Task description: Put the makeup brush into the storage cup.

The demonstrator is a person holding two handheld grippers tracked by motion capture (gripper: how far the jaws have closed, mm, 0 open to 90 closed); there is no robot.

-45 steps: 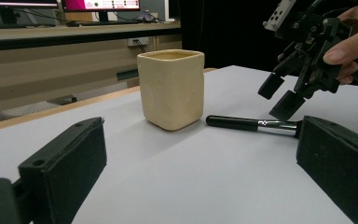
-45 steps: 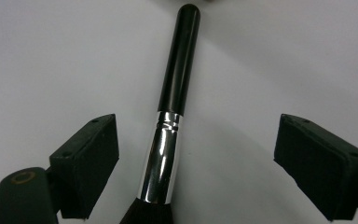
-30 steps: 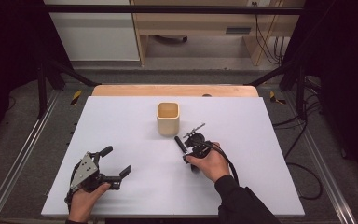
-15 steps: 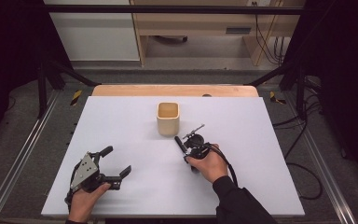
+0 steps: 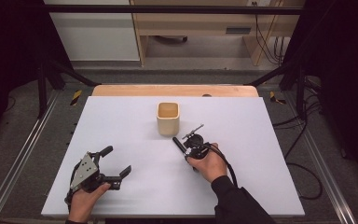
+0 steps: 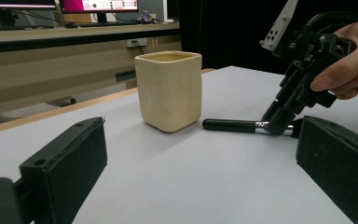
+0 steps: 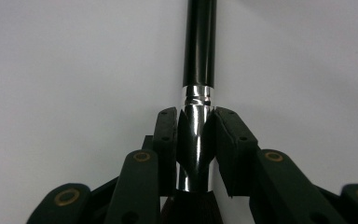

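No brand, label or legible writing is being shown on any thing; the screens far behind the table in the left gripper view are being blurred past reading.

A brush (image 7: 199, 70) is being held flat on the white table (image 5: 261, 140) by the right gripper (image 5: 192, 145), just in front of and to the right of a cream cup (image 5: 168, 118), near it but apart. Its long axis is lying level, and its black handle is pointing away from the gripper, toward the left and far side of the table in the high view. The jaws have just been closing, and in the right gripper view the pads are being pressed on the shiny metal ferrule from both sides. The bristle end is being cut off at the bottom of that view and is hard to make out.

The left gripper (image 5: 114, 163) is being rested on the table near the person's left hand (image 5: 85, 200), well apart from the brush, with its jaws standing wide and nothing between them.
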